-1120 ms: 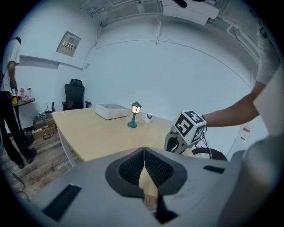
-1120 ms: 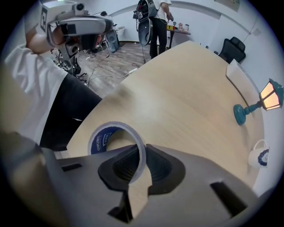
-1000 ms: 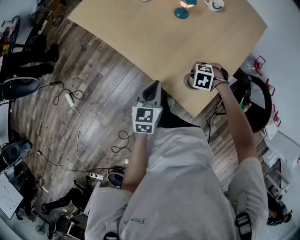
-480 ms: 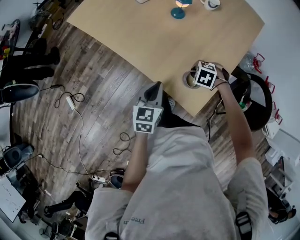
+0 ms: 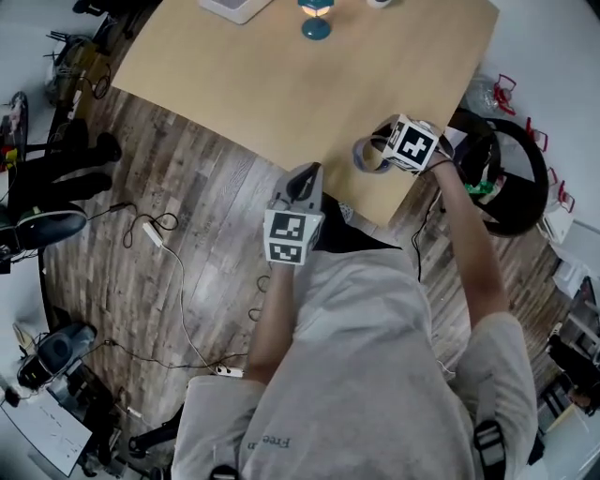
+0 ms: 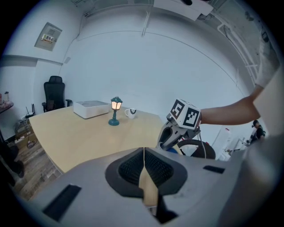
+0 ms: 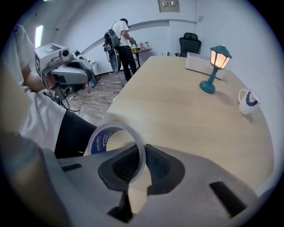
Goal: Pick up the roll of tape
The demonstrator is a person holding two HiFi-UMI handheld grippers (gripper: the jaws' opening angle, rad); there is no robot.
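since the head view looks steeply down, the table (image 5: 281,94) is cut off at the top edge and the person's shirt (image 5: 375,375) fills the lower frame. white box (image 5: 234,7) is only a sliver at that top edge, fully visible only in the left gripper view. left gripper (image 5: 302,183) sits off the table's near edge over the wood floor, above the person's lap; its own view has the jaws pressed together, nothing between them. right gripper (image 5: 375,152) is over the table's near corner, pointing steeply down, and its marker cube covers most of what it carries in the head view. lamp (image 5: 316,23) is chopped at the head view's top edge, but is whole and lit in the right gripper view. roll of tape (image 7: 100,142) stands on edge between the right gripper's (image 7: 141,166) jaws, which pinch one wall of the ring. the upper arc and blue inner label stick out ahead of the jaws, and the lower arc is lost behind the gripper body. in the head view only a partial ring shows beside the cube, so table contact is unclear there.
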